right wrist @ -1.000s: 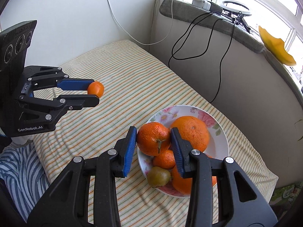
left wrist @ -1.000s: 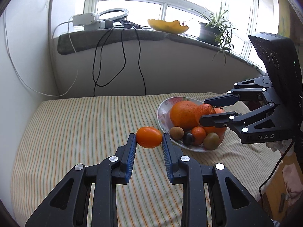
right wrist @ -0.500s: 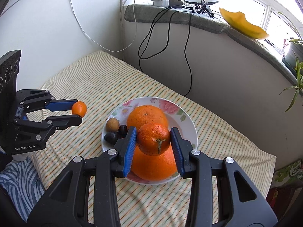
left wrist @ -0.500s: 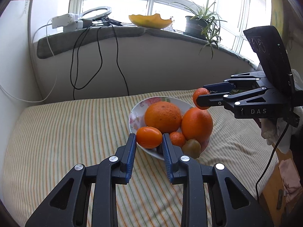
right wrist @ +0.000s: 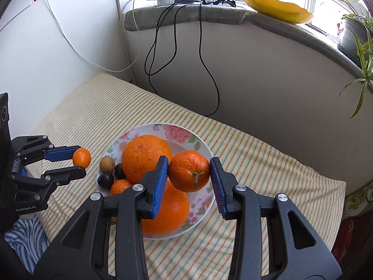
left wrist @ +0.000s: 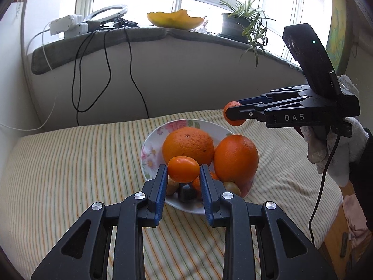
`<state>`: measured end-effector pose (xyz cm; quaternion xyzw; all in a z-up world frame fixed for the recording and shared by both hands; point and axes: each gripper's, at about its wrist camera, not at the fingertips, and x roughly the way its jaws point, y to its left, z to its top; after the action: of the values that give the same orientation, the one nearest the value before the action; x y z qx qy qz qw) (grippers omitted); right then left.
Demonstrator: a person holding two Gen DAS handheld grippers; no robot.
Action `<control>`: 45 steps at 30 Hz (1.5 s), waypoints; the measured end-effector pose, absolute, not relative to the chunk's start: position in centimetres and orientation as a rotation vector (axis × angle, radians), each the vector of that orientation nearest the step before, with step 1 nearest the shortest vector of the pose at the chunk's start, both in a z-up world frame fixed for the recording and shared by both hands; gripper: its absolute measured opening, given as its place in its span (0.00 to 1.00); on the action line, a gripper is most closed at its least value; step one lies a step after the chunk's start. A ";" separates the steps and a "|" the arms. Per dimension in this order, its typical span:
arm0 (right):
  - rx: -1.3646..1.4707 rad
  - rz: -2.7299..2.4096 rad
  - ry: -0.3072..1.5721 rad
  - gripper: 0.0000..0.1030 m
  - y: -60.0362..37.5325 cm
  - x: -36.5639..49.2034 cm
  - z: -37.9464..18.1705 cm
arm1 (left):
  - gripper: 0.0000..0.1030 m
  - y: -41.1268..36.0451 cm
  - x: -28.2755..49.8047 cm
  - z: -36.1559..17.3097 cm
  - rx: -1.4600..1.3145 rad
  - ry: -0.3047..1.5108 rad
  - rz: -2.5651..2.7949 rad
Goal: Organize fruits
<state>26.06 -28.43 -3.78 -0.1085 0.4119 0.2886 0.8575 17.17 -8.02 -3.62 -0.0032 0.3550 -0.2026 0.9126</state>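
Striped bedding (left wrist: 70,163) covers a bed beneath a curved grey windowsill (left wrist: 144,35), where a power strip (left wrist: 67,23), a yellow dish (left wrist: 174,19) and a potted spider plant (left wrist: 242,21) stand, black cables (left wrist: 105,65) trailing down the wall. On the bedding sits a floral plate (right wrist: 177,133) heaped with fruit: two large oranges (right wrist: 145,156), a small tangerine (right wrist: 120,186) at its near left edge, a brown kiwi-like fruit (right wrist: 107,164) and two dark plums (right wrist: 105,179) on the left side. Right tongs (right wrist: 188,171) are clamped on a mandarin (right wrist: 189,170) with its stem facing the camera, held above the plate's near right part. Left tongs (left wrist: 183,175) are clamped on a smooth small orange fruit (left wrist: 183,169), held over the plate's near left edge. A white-gloved hand (left wrist: 338,149) grips the right tool
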 end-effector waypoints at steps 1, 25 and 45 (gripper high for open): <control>-0.224 0.606 0.868 0.37 -28.4 26.3 -3.9 | 0.25 -8.1 17.3 -3.7 -0.007 0.732 -0.419; -0.157 0.585 0.911 0.37 -28.2 28.5 -6.1 | 0.25 -9.9 17.9 -4.0 0.019 0.738 -0.443; -0.120 0.587 0.875 0.55 -28.4 26.8 -4.8 | 0.26 -9.9 16.8 -3.5 0.022 0.723 -0.456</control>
<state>26.76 -28.42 -4.85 -0.0574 0.4172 0.2798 0.8628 16.84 -9.94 -3.48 0.0107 0.3505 -0.2210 0.9101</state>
